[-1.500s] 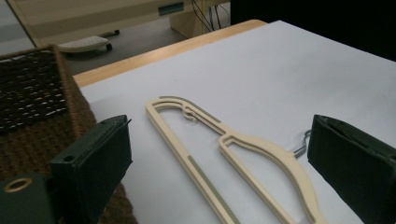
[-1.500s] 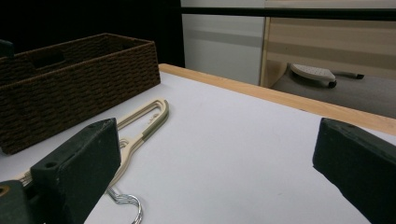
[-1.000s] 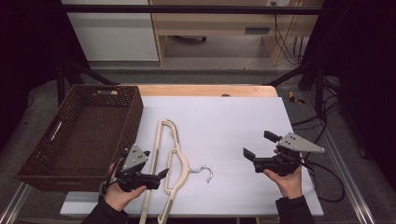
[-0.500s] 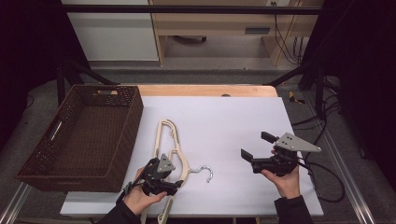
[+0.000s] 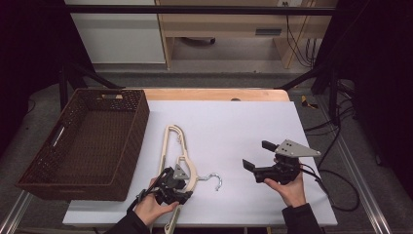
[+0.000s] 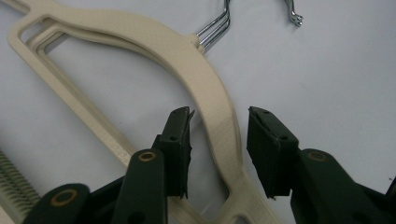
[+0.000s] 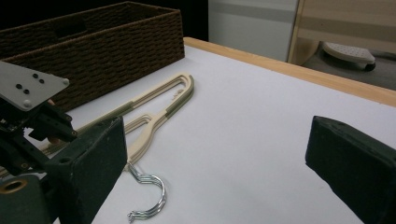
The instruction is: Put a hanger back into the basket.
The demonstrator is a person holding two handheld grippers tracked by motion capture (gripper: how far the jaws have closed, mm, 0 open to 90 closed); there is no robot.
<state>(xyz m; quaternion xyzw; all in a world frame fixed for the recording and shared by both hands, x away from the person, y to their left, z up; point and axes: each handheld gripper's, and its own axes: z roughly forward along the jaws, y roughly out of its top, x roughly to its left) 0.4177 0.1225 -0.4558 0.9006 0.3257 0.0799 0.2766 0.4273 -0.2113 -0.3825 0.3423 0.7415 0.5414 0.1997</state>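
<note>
Straddling one curved arm of the cream hangers (image 6: pixel 219 116), the left gripper (image 6: pixel 219 140) sits low over the white table (image 5: pixel 243 126). Its jaws have just been closing; the hanger arm lies between them, a sliver of table visible on each side, pads not yet pressing on the plastic. The stack looks like two or more hangers laid one on another. Ahead of the jaw tips the arm curves toward the neck, where the chrome hooks (image 6: pixel 212 32) leave the plastic. In the high view the hooks (image 5: pixel 214 179) lie just right of this gripper (image 5: pixel 176 184), and the brown woven basket (image 5: pixel 87 141) stands near on its left. The right gripper (image 5: pixel 260 158) is held above bare table, well apart from the hangers, jaws wide with nothing between them.
</note>
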